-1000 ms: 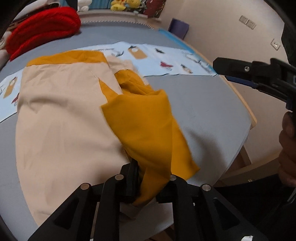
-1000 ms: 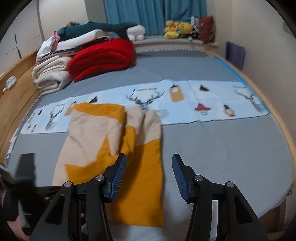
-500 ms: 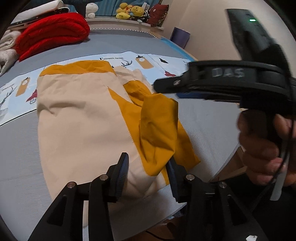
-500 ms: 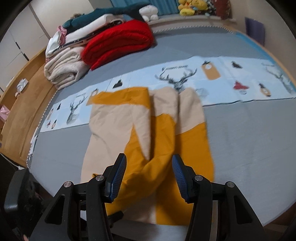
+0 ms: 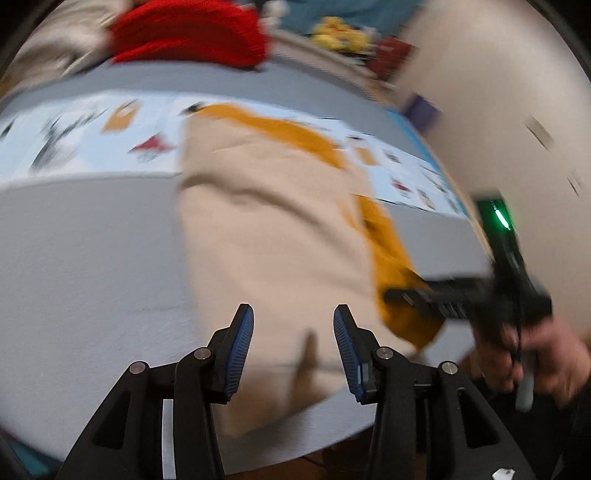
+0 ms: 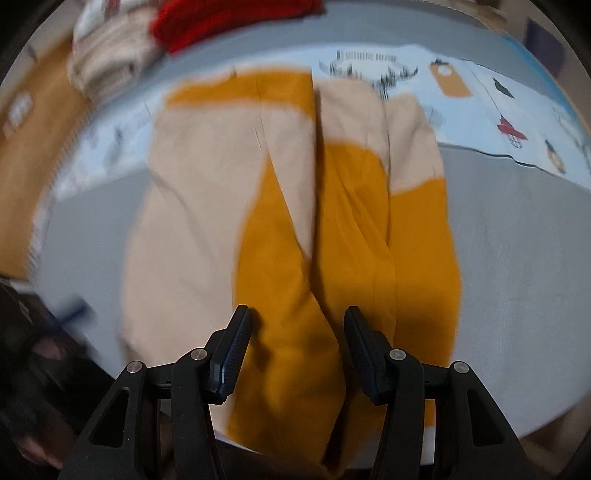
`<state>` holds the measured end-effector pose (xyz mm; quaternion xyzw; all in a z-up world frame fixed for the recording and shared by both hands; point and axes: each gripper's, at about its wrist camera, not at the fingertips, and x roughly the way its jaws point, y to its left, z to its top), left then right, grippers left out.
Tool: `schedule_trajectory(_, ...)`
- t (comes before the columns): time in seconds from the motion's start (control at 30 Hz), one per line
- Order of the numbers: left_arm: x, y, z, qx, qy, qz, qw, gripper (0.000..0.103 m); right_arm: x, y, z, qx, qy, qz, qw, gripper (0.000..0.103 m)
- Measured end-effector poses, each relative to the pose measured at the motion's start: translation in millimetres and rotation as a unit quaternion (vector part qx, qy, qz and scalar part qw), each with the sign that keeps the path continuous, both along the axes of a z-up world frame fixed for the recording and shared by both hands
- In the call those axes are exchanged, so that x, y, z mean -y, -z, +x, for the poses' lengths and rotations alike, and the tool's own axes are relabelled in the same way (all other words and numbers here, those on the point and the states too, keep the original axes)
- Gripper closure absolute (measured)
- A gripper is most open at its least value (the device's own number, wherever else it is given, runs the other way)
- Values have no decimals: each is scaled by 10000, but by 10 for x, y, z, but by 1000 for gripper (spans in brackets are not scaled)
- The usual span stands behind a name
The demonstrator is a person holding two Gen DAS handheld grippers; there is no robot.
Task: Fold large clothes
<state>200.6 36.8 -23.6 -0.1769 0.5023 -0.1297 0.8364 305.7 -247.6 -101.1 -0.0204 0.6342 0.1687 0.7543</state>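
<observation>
A: Left-wrist view, from the left edge inward. What occupies the frame?

B: A grey bed surface [image 5: 92,258] with a pale blue printed strip [image 5: 85,136] running across it. Right of centre lies the beige-and-mustard garment [image 5: 273,229], spread flat and reaching from the printed strip down to the near edge of the bed. A red knitted bundle [image 5: 188,33] sits at the far side. The whole view is blurred.

A: And the left gripper [image 5: 293,347]?

B: Its blue-padded fingers [image 5: 240,347] stand apart over the beige near edge of the garment, and the jaws are opening. No cloth is pinched between the pads; the fabric lies below them.

A: What appears at the right of that view?

B: The right gripper [image 5: 417,295], held in the person's right hand [image 5: 532,354], its black body bearing a green light. Its tips lie over the mustard edge of the garment.

A: Right-wrist view, again left to right?

B: A wooden bed frame [image 6: 33,129], folded cream blankets [image 6: 110,62], then the garment's beige panel and its mustard folds at centre. The right gripper's fingers [image 6: 231,354] are moderately wide, straddling a mustard fold without pressing on it. Grey bedding fills the right side.
</observation>
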Motion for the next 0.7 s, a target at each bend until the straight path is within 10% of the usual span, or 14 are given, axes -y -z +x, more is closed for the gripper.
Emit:
schedule_trajectory(0.13, -290, 180, 82, -463, -739, -105, 9961, 62, -68, 5, -91, 70, -353, 23, 9993, 94)
schedule_trajectory(0.37, -306, 275, 166, -599, -1088, -235, 9920, 60, 659, -817, -322, 1421, 506, 1535, 9766, 97)
schedule_trajectory(0.5, -77, 263, 231, -569, -773, -388, 9946, 56, 1088, -838, -461, 1675, 813, 981, 9776, 97)
schedule_trajectory(0.7, 404, 457, 360, -948, 68, -438, 9945, 50, 1361, -236, -403, 881, 766, 362, 9925, 97)
